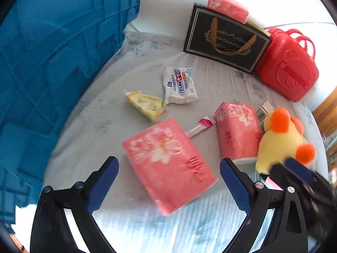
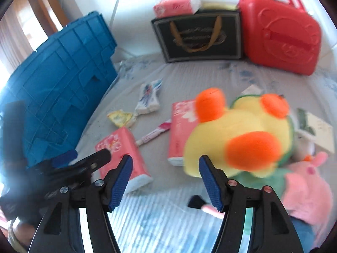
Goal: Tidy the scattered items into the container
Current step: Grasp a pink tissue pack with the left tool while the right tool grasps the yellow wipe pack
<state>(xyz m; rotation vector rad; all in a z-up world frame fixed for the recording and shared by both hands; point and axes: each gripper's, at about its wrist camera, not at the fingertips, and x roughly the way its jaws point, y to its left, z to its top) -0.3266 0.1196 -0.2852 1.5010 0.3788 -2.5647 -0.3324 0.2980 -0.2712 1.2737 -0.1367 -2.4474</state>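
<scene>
Both grippers are open and hold nothing. The left gripper (image 1: pixel 169 176) hangs over a pink tissue pack (image 1: pixel 168 164). The right gripper (image 2: pixel 166 181) is near the yellow toy (image 2: pixel 238 135). The blue box (image 1: pixel 52 63) stands at the far left, and a red bag (image 2: pixel 278 31) stands far back.

Yellow plush toy (image 2: pixel 238 135) (blurred) lies seemingly just beyond open right gripper (image 2: pixel 166 180).

Pale floral sheet (image 1: pixel 130 221) w/ bright glare; wood panelling (image 2: pixel 33 6) behind.
</scene>
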